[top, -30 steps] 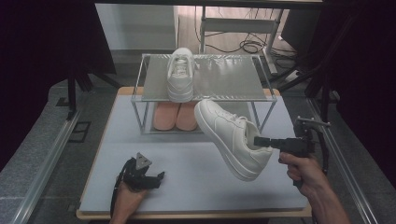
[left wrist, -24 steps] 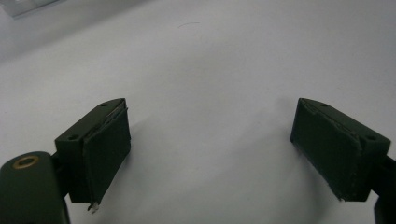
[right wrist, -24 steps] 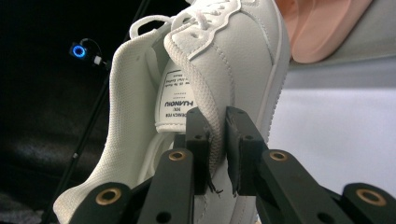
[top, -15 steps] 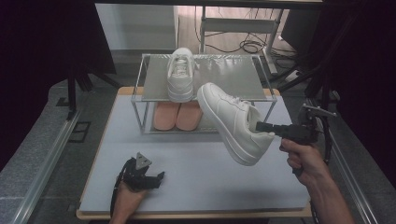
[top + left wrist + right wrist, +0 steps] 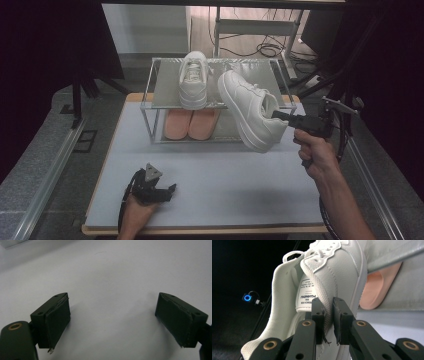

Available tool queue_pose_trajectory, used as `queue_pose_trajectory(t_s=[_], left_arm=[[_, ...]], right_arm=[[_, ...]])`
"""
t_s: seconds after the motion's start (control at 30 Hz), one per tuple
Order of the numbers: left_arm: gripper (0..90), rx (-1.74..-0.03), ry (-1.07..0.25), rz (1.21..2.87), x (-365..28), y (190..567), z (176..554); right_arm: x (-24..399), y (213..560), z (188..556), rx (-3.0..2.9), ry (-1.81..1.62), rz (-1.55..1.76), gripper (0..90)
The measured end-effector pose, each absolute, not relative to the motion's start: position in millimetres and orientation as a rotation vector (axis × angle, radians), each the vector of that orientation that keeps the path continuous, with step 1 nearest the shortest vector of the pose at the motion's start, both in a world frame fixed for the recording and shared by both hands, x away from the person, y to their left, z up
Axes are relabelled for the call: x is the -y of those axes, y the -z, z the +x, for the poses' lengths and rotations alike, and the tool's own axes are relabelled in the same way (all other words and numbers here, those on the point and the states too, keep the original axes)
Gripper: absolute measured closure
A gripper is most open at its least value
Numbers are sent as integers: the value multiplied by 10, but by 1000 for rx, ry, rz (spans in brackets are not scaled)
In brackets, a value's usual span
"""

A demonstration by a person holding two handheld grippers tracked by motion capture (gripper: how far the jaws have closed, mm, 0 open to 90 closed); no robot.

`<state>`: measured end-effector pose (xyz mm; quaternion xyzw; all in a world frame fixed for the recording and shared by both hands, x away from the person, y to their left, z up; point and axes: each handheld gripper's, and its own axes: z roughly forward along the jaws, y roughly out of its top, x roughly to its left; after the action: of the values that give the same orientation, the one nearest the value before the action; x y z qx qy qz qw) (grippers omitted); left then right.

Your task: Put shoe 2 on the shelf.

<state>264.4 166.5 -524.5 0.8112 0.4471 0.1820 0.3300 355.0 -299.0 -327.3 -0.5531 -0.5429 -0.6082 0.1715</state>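
My right gripper [image 5: 278, 116] is shut on the collar of a white sneaker [image 5: 248, 110], which hangs tilted in the air by the right end of the small glass shoe rack [image 5: 150, 107]. In the right gripper view the jaws pinch the padded rim of the white sneaker [image 5: 332, 277]; the right gripper [image 5: 328, 320] holds it from the heel side. A second white sneaker [image 5: 192, 81] stands on the rack's top shelf. A pair of pink insoles or slippers [image 5: 191, 124] lies under that shelf. My left gripper [image 5: 167, 192] rests open near the table's front edge; in the left gripper view the left gripper [image 5: 112, 322] has only bare table between its jaws.
The grey table [image 5: 240, 190] spreads out in front of the rack. Dark stands and cables [image 5: 270, 47] lie behind the rack, and metal rails [image 5: 45, 175] run along the table's sides.
My right gripper has lifted the held sneaker up and back toward the rack's top shelf. The left gripper has stayed put.
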Motion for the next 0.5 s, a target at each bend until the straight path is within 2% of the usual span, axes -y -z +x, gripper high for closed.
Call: queue_pose_trajectory(t_s=[0.5], left_arm=[[133, -1166, -476, 2124, -1667, 5243, 2642]], right_arm=[[2719, 3202, 4012, 1537, 1753, -1741, 796]])
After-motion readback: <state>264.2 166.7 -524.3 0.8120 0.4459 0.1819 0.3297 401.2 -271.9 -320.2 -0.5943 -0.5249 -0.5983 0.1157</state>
